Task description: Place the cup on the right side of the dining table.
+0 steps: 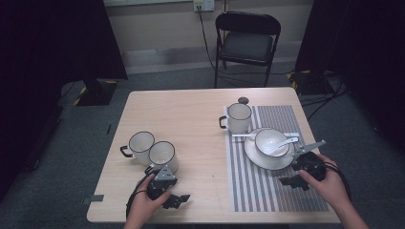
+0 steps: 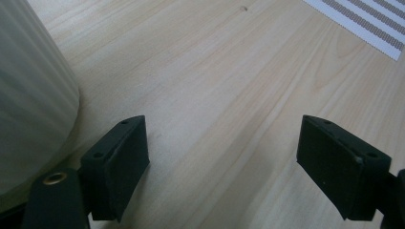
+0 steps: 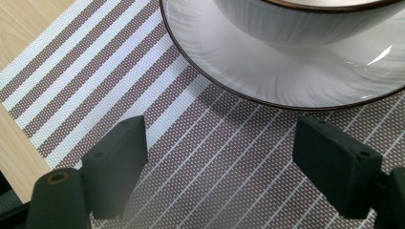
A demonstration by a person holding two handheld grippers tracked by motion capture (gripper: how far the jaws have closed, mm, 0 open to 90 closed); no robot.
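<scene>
So, near to far, here's how it sits:

Left gripper: at the near edge of the table, in the person's left hand. Jaws spread wide with nothing between them; the left gripper view shows bare wood in the gap.

Near mug: just beyond the left gripper, on the wood. In the left gripper view its pale ribbed wall sits right beside the left-side jaw, but I can't tell if they're actually touching.

Second mug: tucked against the near mug on its left, handle pointing left.

Right gripper: over the near right part of the striped placemat, held by the right hand. Jaws wide open here too, gripping nothing, only mat weave under them in the right gripper view.

Plate: on the placemat just past the right gripper; its dark-edged rim sits ahead of the jaws, not between them.

Bowl: sitting on the plate, with a white spoon resting in it, handle off to the right.

Third mug: at the far left corner of the placemat, behind the plate, handle to the left.

Chair: black, well beyond the far edge of the table.
</scene>
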